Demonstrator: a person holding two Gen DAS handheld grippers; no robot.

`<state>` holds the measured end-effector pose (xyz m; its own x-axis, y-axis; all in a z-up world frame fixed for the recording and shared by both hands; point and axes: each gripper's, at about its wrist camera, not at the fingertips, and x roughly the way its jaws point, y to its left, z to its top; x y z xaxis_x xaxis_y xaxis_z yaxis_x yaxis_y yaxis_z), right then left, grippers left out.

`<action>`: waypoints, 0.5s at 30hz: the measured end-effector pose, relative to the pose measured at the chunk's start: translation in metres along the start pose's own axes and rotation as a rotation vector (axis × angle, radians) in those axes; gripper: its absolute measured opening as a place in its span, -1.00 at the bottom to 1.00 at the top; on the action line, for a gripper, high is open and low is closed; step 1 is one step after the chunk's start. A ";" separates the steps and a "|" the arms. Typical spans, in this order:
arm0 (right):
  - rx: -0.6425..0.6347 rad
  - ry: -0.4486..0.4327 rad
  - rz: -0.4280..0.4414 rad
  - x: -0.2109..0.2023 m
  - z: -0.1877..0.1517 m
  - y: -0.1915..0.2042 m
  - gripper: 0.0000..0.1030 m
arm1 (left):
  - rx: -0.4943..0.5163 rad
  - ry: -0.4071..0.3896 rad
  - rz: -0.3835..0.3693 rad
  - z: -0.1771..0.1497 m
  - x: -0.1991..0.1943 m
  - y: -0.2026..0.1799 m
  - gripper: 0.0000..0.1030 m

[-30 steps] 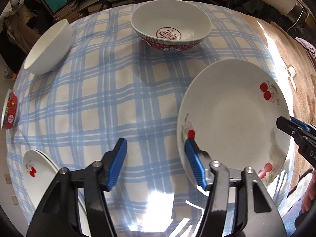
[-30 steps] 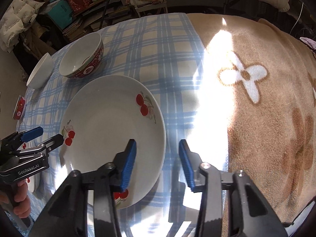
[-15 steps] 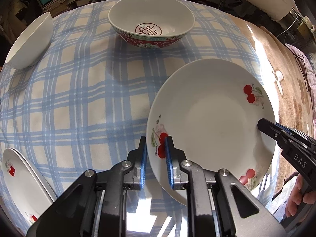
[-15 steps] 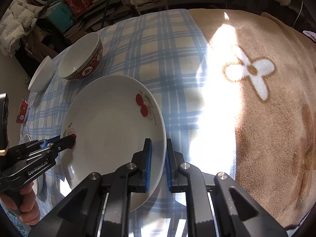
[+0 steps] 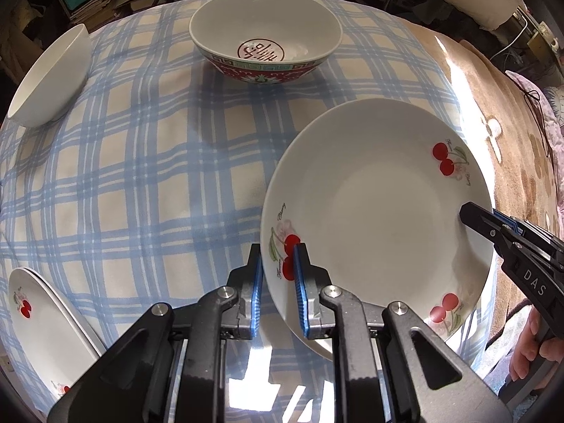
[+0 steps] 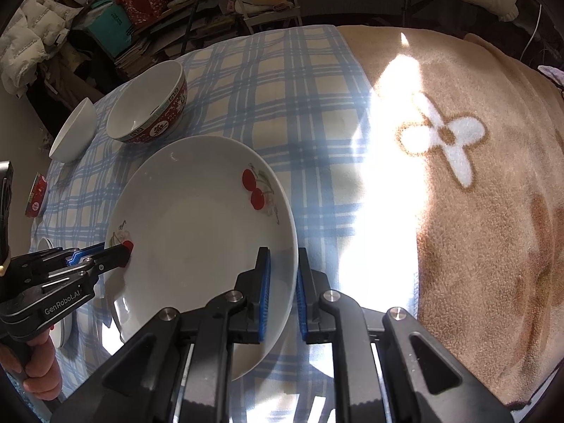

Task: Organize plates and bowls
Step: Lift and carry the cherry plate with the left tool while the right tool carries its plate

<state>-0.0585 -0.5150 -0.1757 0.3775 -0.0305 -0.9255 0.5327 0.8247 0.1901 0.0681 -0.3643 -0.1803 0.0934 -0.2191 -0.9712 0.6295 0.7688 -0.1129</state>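
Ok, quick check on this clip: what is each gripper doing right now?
Left gripper: closed on the rim of the cherry plate.
Right gripper: closed on the same plate's opposite rim.

The right gripper [image 5: 474, 219] has the letters "DAS" in white on its black body. The left gripper [image 6: 121, 252] says "GenRobot.AI" in white on its side. The cherry plate [image 5: 377, 211] has a small word by the cherries that looks like "Cherry". The red bowl [image 5: 266, 35] has a red sign inside, too fancy to read
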 end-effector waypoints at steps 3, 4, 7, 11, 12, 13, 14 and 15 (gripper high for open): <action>-0.006 -0.002 -0.004 -0.001 -0.001 0.001 -0.72 | 0.005 0.001 -0.004 -0.002 -0.003 0.005 -0.69; -0.003 -0.004 -0.001 -0.002 -0.001 0.001 -0.72 | 0.005 -0.003 0.000 -0.002 -0.004 0.006 -0.69; -0.003 -0.010 -0.003 -0.003 -0.001 0.004 -0.72 | 0.005 -0.009 0.006 -0.003 -0.008 0.010 -0.69; -0.005 -0.018 -0.002 -0.004 0.000 0.010 -0.72 | -0.006 -0.014 -0.007 -0.001 -0.015 0.017 -0.70; -0.003 -0.021 0.000 -0.004 0.001 0.012 -0.72 | -0.008 -0.017 -0.008 0.000 -0.017 0.019 -0.70; -0.005 -0.024 0.001 -0.004 0.002 0.013 -0.72 | -0.010 -0.019 -0.008 0.000 -0.019 0.019 -0.70; -0.007 -0.027 0.003 -0.005 0.002 0.014 -0.72 | -0.012 -0.021 -0.011 0.001 -0.021 0.020 -0.70; -0.006 -0.033 0.004 -0.005 0.002 0.016 -0.72 | -0.014 -0.024 -0.015 0.001 -0.023 0.023 -0.70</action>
<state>-0.0501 -0.5027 -0.1668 0.4043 -0.0456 -0.9135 0.5265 0.8283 0.1917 0.0807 -0.3422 -0.1603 0.1024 -0.2448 -0.9641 0.6205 0.7733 -0.1305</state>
